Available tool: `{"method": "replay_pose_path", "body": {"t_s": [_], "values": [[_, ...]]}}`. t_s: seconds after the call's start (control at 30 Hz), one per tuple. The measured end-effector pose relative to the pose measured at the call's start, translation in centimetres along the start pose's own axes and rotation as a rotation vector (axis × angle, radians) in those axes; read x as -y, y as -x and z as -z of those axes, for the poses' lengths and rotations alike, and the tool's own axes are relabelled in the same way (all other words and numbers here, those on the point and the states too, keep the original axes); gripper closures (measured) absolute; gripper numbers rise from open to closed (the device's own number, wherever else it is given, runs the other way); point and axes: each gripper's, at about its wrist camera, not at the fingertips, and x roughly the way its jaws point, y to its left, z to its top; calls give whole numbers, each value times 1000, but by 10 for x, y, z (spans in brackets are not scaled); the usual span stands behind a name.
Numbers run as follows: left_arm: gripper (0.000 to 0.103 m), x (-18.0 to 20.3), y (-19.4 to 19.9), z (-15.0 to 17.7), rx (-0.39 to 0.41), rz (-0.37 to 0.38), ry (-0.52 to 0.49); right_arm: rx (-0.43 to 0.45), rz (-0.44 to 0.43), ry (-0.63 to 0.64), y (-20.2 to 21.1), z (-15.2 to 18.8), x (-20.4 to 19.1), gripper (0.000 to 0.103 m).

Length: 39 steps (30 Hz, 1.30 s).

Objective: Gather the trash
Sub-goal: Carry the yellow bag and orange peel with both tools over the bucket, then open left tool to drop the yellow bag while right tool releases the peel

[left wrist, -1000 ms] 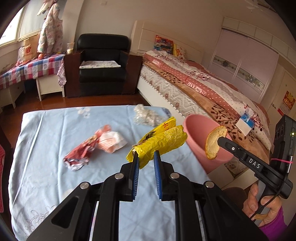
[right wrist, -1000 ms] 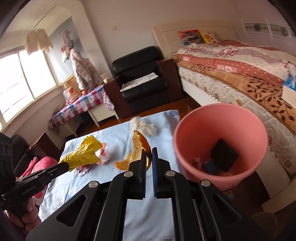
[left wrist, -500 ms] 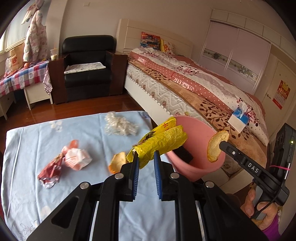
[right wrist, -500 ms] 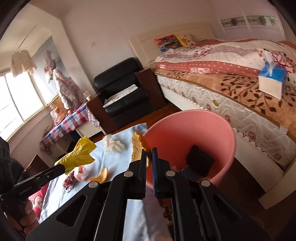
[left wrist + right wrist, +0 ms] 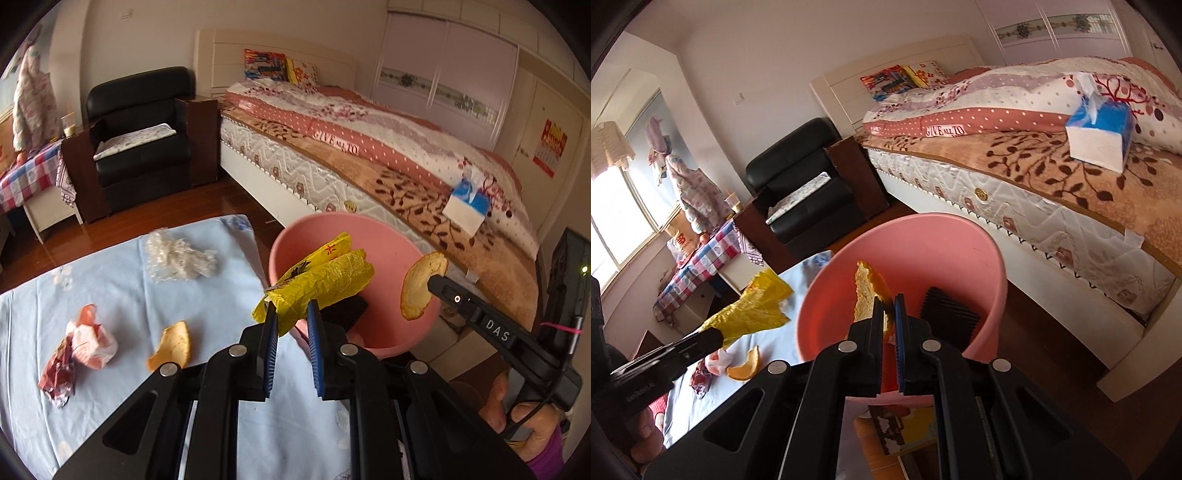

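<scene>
Left wrist view: we see the left gripper (image 5: 291,319) clamped on a crumpled yellow wrapper (image 5: 321,282), held over the near rim of the pink bin (image 5: 373,232). The right gripper (image 5: 888,306) pinches an orange peel (image 5: 866,295) above the bin's opening. On the blue tablecloth (image 5: 122,280) lie another peel (image 5: 173,345), a red-and-white wrapper (image 5: 79,343) and clear plastic (image 5: 177,256).

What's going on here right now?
A person is clearing trash with a tool in each hand. The left tool grips a yellow wrapper and the right tool grips an orange peel, both at the pink bin. Another peel, a red wrapper and crumpled plastic remain on the table.
</scene>
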Motion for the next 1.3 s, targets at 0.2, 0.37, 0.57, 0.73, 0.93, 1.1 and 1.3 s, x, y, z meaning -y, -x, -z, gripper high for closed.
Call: {"method": "replay_pose_path", "body": {"t_s": [0.2, 0.37, 0.57, 0.73, 0.93, 1.1, 1.3], "values": [[88, 14, -28, 0, -51, -17, -40, -8, 17, -17, -6, 1, 10, 97], [88, 20, -39, 2, -71, -19, -60, -13, 25, -27, -10, 3, 15, 97], [67, 25, -38, 4, -59, -3, -74, -21, 29, -39, -13, 5, 18, 97], [56, 24, -33, 3, -43, 20, -59, -22, 31, -42, -14, 5, 19, 97], [56, 21, -28, 6, -41, 23, -40, -15, 35, -48, -13, 6, 18, 97], [55, 19, -23, 9, -38, 24, -36, -43, 28, -72, -17, 7, 19, 96], [55, 17, -14, 11, -26, 29, -30, -30, 14, -70, -13, 8, 15, 67]]}}
